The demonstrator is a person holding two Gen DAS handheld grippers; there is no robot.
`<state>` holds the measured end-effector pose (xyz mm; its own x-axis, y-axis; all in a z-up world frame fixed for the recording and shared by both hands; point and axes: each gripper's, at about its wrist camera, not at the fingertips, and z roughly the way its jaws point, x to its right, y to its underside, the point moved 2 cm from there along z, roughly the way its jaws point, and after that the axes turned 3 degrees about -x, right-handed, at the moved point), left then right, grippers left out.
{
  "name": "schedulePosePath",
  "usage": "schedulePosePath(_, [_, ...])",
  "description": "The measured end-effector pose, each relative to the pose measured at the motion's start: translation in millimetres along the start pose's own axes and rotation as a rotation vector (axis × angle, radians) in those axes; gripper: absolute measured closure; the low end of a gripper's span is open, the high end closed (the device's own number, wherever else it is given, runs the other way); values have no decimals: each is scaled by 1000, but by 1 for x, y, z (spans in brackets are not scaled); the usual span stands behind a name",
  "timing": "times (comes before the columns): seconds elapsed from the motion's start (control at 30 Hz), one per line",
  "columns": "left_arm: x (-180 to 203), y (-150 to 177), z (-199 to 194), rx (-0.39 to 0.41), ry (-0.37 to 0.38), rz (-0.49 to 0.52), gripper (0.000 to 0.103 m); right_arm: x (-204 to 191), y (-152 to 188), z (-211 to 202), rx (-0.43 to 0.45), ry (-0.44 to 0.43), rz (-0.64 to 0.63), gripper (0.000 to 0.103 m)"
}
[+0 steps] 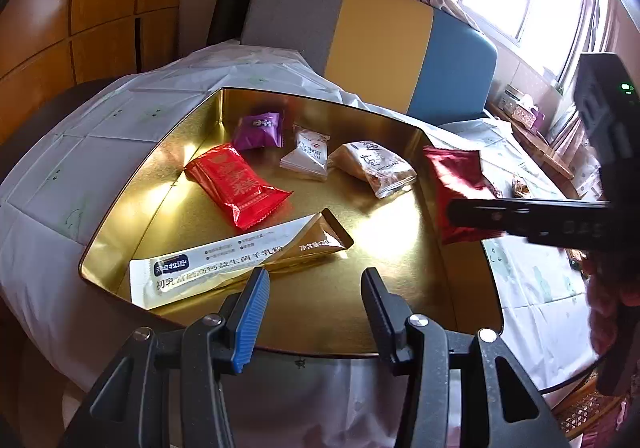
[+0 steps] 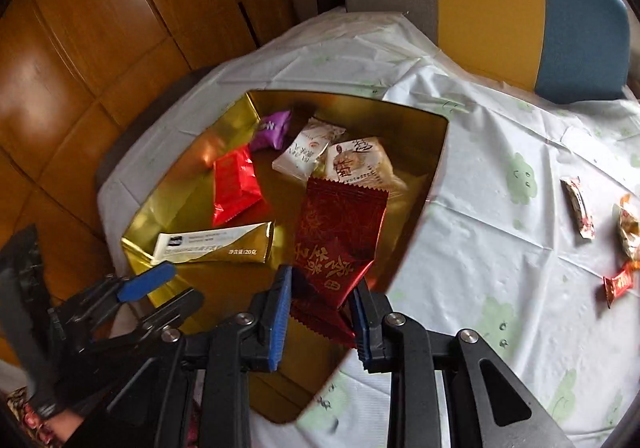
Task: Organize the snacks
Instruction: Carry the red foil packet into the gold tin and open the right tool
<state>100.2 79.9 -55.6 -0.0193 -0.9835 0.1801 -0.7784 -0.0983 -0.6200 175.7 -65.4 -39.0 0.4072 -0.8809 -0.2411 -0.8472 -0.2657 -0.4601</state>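
Now the gold tin tray (image 2: 424,184) on the desk (image 2: 480,248) already holds five snacks. The right gripper (image 2: 320,312), its fingers clamped on the dark red packet (image 2: 340,232), should let go low over bare gold; the left gripper (image 1: 316,304) waits wide, holding nothing.

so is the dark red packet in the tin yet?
Not yet. The dark red packet hangs over the gold tin, pinched in the right gripper.

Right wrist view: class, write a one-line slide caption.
Right gripper holds a dark red snack packet above the gold tin of snacks.
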Motion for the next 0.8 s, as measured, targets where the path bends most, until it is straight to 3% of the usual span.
schedulePosePath(0.13, [-3, 0, 0, -3, 3, -14, 55, -5, -5, 12, -8, 58, -36, 74])
schedulePosePath(0.27, [-2, 1, -1, 0, 5, -12, 55, -9, -7, 12, 24, 119, -79, 55])
schedulePosePath(0.8, [34, 8, 4, -19, 80, 56, 54, 30, 26, -49, 129, 112, -16, 48])
